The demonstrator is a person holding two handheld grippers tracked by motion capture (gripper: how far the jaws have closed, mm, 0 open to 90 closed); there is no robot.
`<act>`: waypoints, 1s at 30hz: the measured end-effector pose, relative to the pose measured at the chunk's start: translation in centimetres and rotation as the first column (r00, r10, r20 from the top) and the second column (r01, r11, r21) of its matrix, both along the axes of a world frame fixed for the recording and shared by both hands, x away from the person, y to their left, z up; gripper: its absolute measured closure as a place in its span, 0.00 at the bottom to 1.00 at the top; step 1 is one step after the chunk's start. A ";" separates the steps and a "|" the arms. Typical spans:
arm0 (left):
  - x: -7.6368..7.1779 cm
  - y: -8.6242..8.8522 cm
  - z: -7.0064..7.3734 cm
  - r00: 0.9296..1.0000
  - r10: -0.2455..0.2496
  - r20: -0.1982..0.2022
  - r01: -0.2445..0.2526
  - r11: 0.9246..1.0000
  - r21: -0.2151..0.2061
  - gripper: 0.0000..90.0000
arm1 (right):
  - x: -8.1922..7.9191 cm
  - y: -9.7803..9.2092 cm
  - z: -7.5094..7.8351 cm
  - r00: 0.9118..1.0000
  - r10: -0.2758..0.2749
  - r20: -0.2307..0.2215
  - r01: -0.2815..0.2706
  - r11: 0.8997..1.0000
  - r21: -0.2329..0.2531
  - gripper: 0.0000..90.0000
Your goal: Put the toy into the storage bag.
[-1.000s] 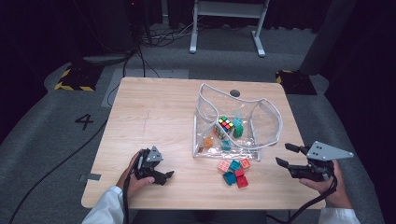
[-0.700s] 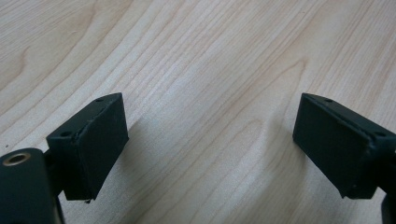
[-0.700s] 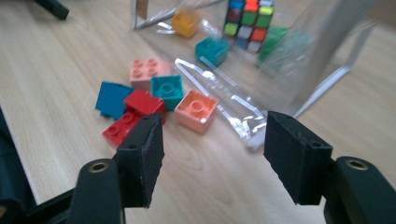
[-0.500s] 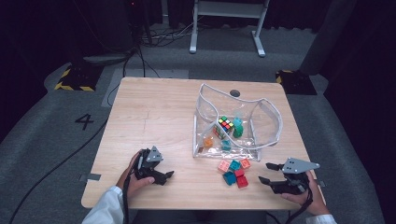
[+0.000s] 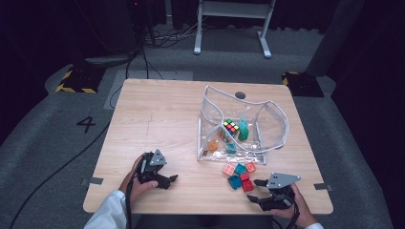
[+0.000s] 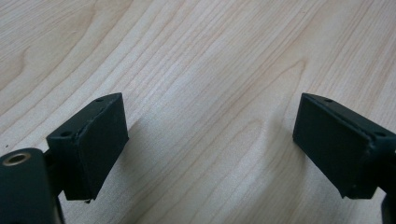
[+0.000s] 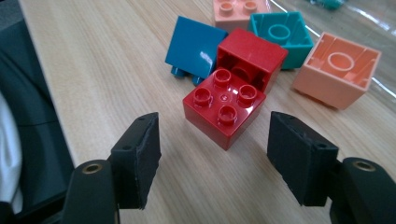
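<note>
Several toy bricks [image 5: 239, 174] lie in a cluster in front of a clear plastic bag [image 5: 274, 125]. In the right gripper view a red brick [image 7: 224, 112] sits studs up just beyond my open right gripper [image 7: 215, 156], centred between the jaws and untouched. Behind it are a second red brick [image 7: 250, 58], a dark blue brick [image 7: 196, 46], a teal brick [image 7: 280, 37] and two peach bricks [image 7: 336, 70]. From the high view, my right gripper [image 5: 254, 191] sits near the table's front edge. My left gripper [image 5: 168, 181] rests open at the front left, over bare wood [image 6: 210, 116].
The bag holds a colour cube [image 5: 230, 127], a teal toy [image 5: 243, 131] and a small orange piece [image 5: 212, 145]. The wooden table [image 5: 157, 119] has a round hole [image 5: 240, 95] at the back. Cables and a white frame stand on the floor beyond.
My right gripper has come in from the table's right edge, moving left and down to the bricks. The left gripper has stayed put.
</note>
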State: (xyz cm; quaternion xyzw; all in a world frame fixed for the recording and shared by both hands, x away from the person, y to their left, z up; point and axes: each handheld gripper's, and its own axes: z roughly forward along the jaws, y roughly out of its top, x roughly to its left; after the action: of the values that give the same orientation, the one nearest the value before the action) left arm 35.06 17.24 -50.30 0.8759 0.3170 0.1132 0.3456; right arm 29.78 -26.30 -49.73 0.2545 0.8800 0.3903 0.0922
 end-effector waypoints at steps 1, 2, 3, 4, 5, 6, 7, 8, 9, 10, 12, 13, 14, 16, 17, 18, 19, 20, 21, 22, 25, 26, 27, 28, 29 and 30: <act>0.0 0.0 0.0 1.000 0.000 0.000 0.000 1.000 0.000 0.12 | 0.1 0.3 -0.3 1.000 -0.014 0.011 0.014 1.000 0.011 0.38; 0.0 0.0 0.0 1.000 0.000 0.000 0.000 1.000 0.000 0.12 | 0.1 0.3 -0.3 1.000 -0.014 0.011 0.014 1.000 0.011 0.38; 0.0 0.0 0.0 1.000 0.000 0.000 0.000 1.000 0.000 0.12 | 0.2 0.4 -0.3 1.000 -0.024 0.011 0.024 1.000 0.014 0.38; 0.0 0.0 0.0 1.000 0.000 0.000 0.000 1.000 0.000 0.12 | 0.3 0.5 -0.3 0.999 -0.033 0.015 0.033 0.999 0.014 0.38; 0.0 0.0 0.0 1.000 0.000 0.000 0.000 1.000 0.000 0.12 | 0.3 0.6 -0.3 0.999 -0.037 0.021 0.037 0.999 0.003 0.38; 0.0 0.0 0.0 1.000 0.003 0.000 -0.003 1.000 -0.001 0.12 | 0.3 0.7 -0.3 0.999 -0.043 0.024 0.043 0.999 0.004 0.38; 0.0 0.0 0.0 1.000 0.003 0.000 -0.003 1.000 0.000 0.12 | 0.3 0.8 -0.4 0.998 -0.050 0.024 0.050 0.999 0.004 0.39; 0.0 0.0 0.0 1.000 0.004 -0.008 -0.004 1.000 -0.006 0.12 | 0.3 1.0 -0.5 0.998 -0.056 0.039 0.056 0.998 0.000 0.39; 0.0 0.0 0.0 1.000 0.003 -0.002 -0.003 1.000 -0.001 0.12 | 0.3 1.1 -0.5 0.998 -0.058 0.038 0.058 0.998 0.003 0.39; 0.0 0.0 -0.1 1.000 0.002 -0.014 -0.002 1.000 -0.011 0.12 | 0.4 1.1 -0.5 0.998 -0.058 0.038 0.058 0.998 0.005 0.40; 0.0 0.0 0.0 1.000 0.001 -0.013 -0.001 1.000 -0.009 0.12 | 0.5 1.3 -0.4 0.998 -0.058 0.035 0.058 0.998 0.000 0.40; 0.0 0.0 0.0 1.000 0.001 -0.012 -0.001 1.000 -0.009 0.12 | 0.5 1.4 -0.5 0.998 -0.051 0.041 0.051 0.999 0.001 0.41; 0.0 0.0 0.0 1.000 0.001 -0.016 -0.001 1.000 -0.009 0.12 | 0.5 1.5 -0.5 0.998 -0.050 0.044 0.050 0.999 0.003 0.42; 0.0 -0.1 -0.1 1.000 0.002 -0.013 -0.002 1.000 -0.011 0.12 | 0.4 1.7 -0.5 0.998 -0.053 0.047 0.053 0.999 0.005 0.45; 0.0 -0.1 -0.1 1.000 0.002 -0.016 -0.002 1.000 -0.011 0.12 | 0.4 1.7 -0.5 0.998 -0.053 0.045 0.052 0.999 0.008 0.47; 0.0 -0.1 -0.1 1.000 0.002 -0.015 -0.002 1.000 -0.012 0.12 | 0.4 1.6 -0.5 0.997 -0.052 0.049 0.052 0.999 0.008 0.51; 0.0 0.0 0.0 1.000 0.005 -0.006 -0.005 1.000 -0.004 0.12 | 0.4 1.6 -0.5 0.997 -0.060 0.052 0.060 0.998 0.014 0.52; 0.0 0.0 0.0 1.000 0.004 -0.008 -0.004 1.000 -0.006 0.12 | 0.4 1.4 -0.5 0.996 -0.066 0.057 0.065 0.998 0.015 0.53; 0.0 0.0 0.0 1.000 0.003 -0.010 -0.003 1.000 -0.008 0.12 | 0.4 1.3 -0.5 0.996 -0.068 0.051 0.068 0.998 0.016 0.53; 0.0 0.0 0.0 1.000 0.002 -0.012 -0.002 1.000 -0.009 0.12 | 0.4 1.3 -0.5 0.996 -0.073 0.056 0.072 0.997 0.018 0.53; 0.0 0.0 0.0 1.000 0.003 -0.012 -0.003 1.000 -0.009 0.12 | 0.3 1.0 -0.5 0.995 -0.068 0.076 0.068 0.998 0.009 0.53; 0.0 0.0 0.0 1.000 0.002 -0.013 -0.003 1.000 -0.009 0.12 | 0.3 0.8 -0.5 0.995 -0.071 0.073 0.070 0.997 0.008 0.53; 0.0 -0.1 -0.1 1.000 0.002 -0.015 -0.002 1.000 -0.012 0.12 | 0.3 0.7 -0.5 0.995 -0.073 0.074 0.073 0.997 0.010 0.53; 0.0 -0.1 -0.1 1.000 0.002 -0.014 -0.002 1.000 -0.011 0.12 | 0.4 0.3 -0.4 0.994 -0.080 0.075 0.079 0.997 0.005 0.53; 0.0 0.0 0.0 1.000 0.001 -0.012 -0.001 1.000 -0.009 0.12 | 0.4 0.3 -0.4 0.994 -0.080 0.075 0.079 0.997 0.005 0.53; 0.0 0.0 0.0 1.000 0.001 -0.011 -0.001 1.000 -0.007 0.12 | 0.4 0.1 -0.4 0.994 -0.079 0.076 0.079 0.997 0.002 0.53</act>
State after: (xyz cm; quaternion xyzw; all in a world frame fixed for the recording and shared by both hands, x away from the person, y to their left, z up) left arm 35.05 17.21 -50.34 0.8751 0.3196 0.1074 0.3471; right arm 30.14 -26.18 -50.15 0.2741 0.8653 0.3953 0.1408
